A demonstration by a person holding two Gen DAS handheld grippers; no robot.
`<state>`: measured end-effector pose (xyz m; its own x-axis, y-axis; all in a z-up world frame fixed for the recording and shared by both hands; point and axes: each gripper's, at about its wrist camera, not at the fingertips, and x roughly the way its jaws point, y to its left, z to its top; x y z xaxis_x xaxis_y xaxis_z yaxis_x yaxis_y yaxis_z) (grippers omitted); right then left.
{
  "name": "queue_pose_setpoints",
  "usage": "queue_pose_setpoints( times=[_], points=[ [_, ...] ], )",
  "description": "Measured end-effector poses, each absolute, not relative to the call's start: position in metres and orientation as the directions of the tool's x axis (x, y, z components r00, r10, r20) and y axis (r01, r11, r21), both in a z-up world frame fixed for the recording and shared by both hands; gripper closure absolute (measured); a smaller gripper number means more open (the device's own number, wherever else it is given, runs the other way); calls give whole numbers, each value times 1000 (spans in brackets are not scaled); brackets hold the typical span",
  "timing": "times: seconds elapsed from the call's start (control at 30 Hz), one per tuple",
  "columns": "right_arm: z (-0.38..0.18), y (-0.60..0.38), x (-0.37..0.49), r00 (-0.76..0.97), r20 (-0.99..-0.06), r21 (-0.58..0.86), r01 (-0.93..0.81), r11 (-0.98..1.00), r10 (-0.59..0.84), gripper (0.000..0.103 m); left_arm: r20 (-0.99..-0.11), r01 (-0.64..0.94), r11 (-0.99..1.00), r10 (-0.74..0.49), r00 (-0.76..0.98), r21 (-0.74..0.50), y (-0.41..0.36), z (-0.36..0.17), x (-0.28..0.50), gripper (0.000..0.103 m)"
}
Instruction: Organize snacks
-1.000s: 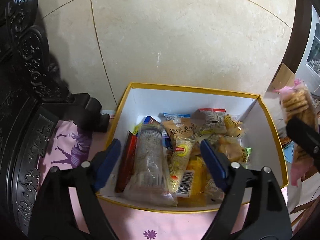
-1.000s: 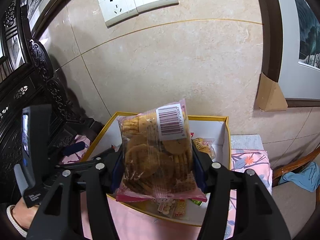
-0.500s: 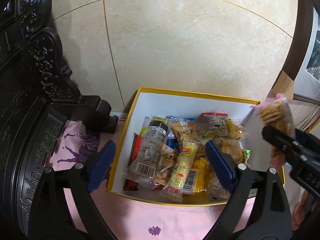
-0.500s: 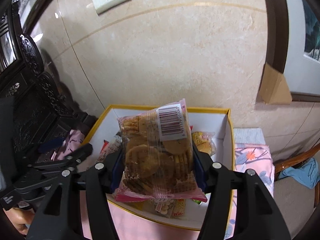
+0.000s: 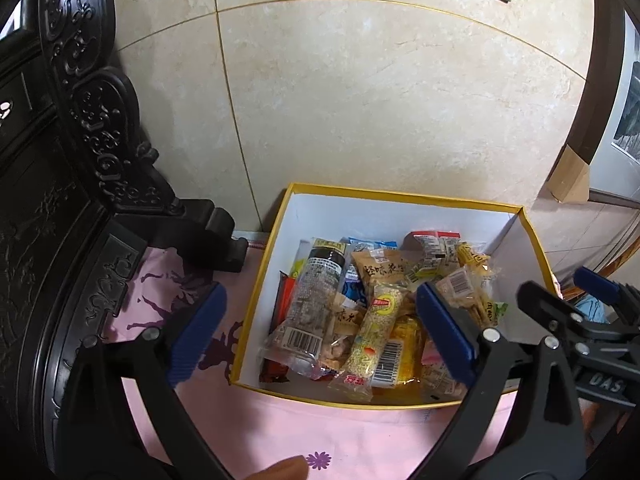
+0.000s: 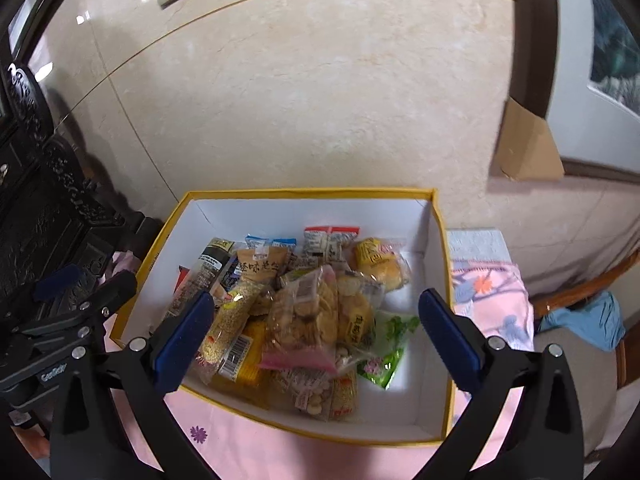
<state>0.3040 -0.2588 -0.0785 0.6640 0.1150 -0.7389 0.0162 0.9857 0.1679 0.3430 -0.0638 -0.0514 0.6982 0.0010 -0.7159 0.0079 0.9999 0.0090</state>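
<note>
Cookie bag lies boxed below parted fingers.

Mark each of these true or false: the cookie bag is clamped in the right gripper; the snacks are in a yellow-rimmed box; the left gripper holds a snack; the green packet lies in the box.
1. The cookie bag is clamped in the right gripper. False: its jaws have just opened and the bag lies on the pile.
2. The snacks sit in a yellow-rimmed box. True.
3. The left gripper holds a snack. False: open, empty.
4. The green packet lies in the box. True.
</note>
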Motion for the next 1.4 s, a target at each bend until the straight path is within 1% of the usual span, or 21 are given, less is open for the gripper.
queue_pose_setpoints(
  times=[0.07, 0.1, 0.3, 0.6, 0.83, 1.03, 1.4],
  points=[
    [-83, -262, 302, 605, -792, 153, 61, 986, 85, 1, -718, 4, 1000, -1, 696, 2, -63, -51, 342, 5],
    [-84, -264, 299, 599, -796, 159, 73, 985, 85, 1, -720, 2, 1000, -2, 694, -2, -63, -51, 342, 5],
    [-76, -275, 281, 619, -782, 189, 127, 974, 71, 1, -713, 8, 1000, -5, 701, 1, -63, -47, 335, 5],
    [-57, -268, 267, 647, -763, 115, 112, 987, 16, 1, -699, 24, 999, 1, 715, 26, -68, -34, 324, 4],
    [-46, -265, 258, 666, -746, 84, 108, 991, -9, 1, -688, 31, 1000, -18, 725, 7, -69, -27, 316, 3],
    [-42, -267, 255, 670, -742, 83, 112, 990, -14, 1, -684, 31, 999, -8, 730, 22, -71, -25, 314, 2],
    [-40, -266, 255, 673, -740, 76, 109, 991, -17, 1, -688, 27, 1000, -12, 726, 11, -70, -25, 315, 2]
  ],
)
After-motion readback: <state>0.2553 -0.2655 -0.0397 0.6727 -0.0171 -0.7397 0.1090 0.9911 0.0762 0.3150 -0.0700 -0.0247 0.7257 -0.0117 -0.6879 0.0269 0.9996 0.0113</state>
